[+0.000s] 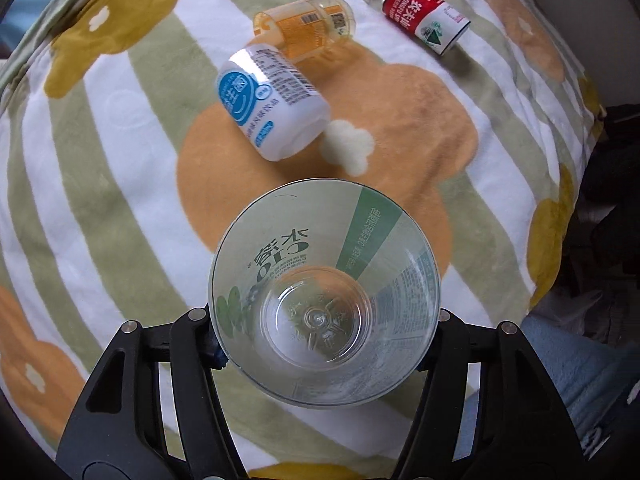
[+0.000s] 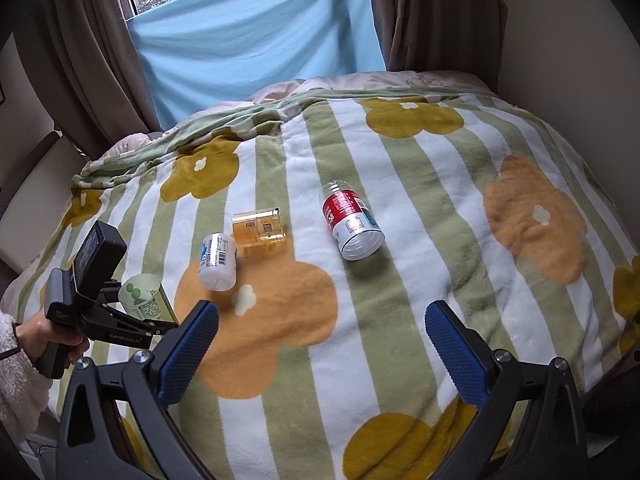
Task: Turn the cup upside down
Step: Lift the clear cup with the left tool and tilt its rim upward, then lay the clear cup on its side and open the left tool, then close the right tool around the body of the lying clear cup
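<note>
My left gripper (image 1: 324,340) is shut on a clear green-labelled cup (image 1: 325,294), held above the blanket with its open mouth toward the camera. In the right wrist view the same cup (image 2: 144,298) sits in the left gripper (image 2: 132,320) at the far left, tilted with its base up and away. My right gripper (image 2: 320,340) is open and empty above the blanket, its blue pads (image 2: 188,354) wide apart.
A striped flower blanket (image 2: 400,240) covers the bed. On it lie a white-and-blue cup (image 1: 272,100), an amber cup (image 1: 308,26) and a red-labelled cup (image 1: 424,10), all on their sides. Curtains and a blue sheet (image 2: 260,32) hang behind. Dark clutter (image 1: 608,200) sits off the right edge.
</note>
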`<action>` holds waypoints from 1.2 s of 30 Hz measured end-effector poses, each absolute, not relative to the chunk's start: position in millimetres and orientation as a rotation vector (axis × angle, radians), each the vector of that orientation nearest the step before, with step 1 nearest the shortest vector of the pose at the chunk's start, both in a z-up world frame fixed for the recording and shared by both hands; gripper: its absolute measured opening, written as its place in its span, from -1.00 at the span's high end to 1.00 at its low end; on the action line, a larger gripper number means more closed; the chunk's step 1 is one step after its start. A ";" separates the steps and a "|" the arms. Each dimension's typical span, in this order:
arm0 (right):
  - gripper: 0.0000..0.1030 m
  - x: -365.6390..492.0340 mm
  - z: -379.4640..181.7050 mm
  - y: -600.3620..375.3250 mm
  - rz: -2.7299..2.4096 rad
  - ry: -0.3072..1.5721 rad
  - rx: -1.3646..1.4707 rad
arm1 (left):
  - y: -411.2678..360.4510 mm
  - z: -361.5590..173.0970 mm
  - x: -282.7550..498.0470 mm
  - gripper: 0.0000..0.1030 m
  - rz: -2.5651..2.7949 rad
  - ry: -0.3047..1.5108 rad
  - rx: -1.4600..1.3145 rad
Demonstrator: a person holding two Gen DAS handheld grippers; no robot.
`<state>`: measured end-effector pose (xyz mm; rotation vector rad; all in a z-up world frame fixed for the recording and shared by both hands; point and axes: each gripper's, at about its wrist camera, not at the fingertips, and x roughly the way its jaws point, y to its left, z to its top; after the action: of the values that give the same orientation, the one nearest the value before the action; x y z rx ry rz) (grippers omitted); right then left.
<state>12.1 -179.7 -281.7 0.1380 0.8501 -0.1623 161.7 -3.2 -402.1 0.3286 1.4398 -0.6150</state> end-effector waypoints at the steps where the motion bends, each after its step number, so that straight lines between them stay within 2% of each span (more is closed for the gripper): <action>1: -1.00 10.6 -281.0 -182.2 -0.159 0.851 0.135 | -18.6 -402.1 151.9 -0.15 -0.618 1.448 0.297; 10: -1.00 1.7 -277.5 -213.6 -0.152 0.862 0.114 | -91.3 -444.1 75.5 -0.15 -0.653 1.590 0.194; 17: -1.00 -2.1 -284.3 -233.3 -0.156 0.878 0.126 | -111.4 -452.6 80.0 -0.19 -0.613 1.586 0.212; 19: -1.00 -2.8 -286.2 -237.1 -0.154 0.883 0.127 | -113.7 -453.0 83.7 -0.44 -0.600 1.591 0.206; 20: -1.00 -3.4 -286.9 -238.9 -0.153 0.885 0.127 | -114.9 -453.2 85.2 -0.81 -0.596 1.586 0.203; 21: -1.00 -3.9 -287.4 -240.5 -0.151 0.886 0.127 | -115.7 -451.6 85.0 -1.00 -0.597 1.578 0.196; 29: -1.00 -2.3 -290.0 -239.6 -0.099 0.902 0.074 | -89.9 -429.5 79.3 -0.99 -0.519 1.548 0.092; 36: -0.99 26.2 -302.7 -192.6 0.354 0.961 -0.329 | -28.4 -399.7 45.5 -0.99 -0.350 1.520 -0.084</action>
<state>26.2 -192.6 -302.7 -0.3291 0.9606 0.3536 45.5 -28.4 -399.7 -0.0844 1.5197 -0.3502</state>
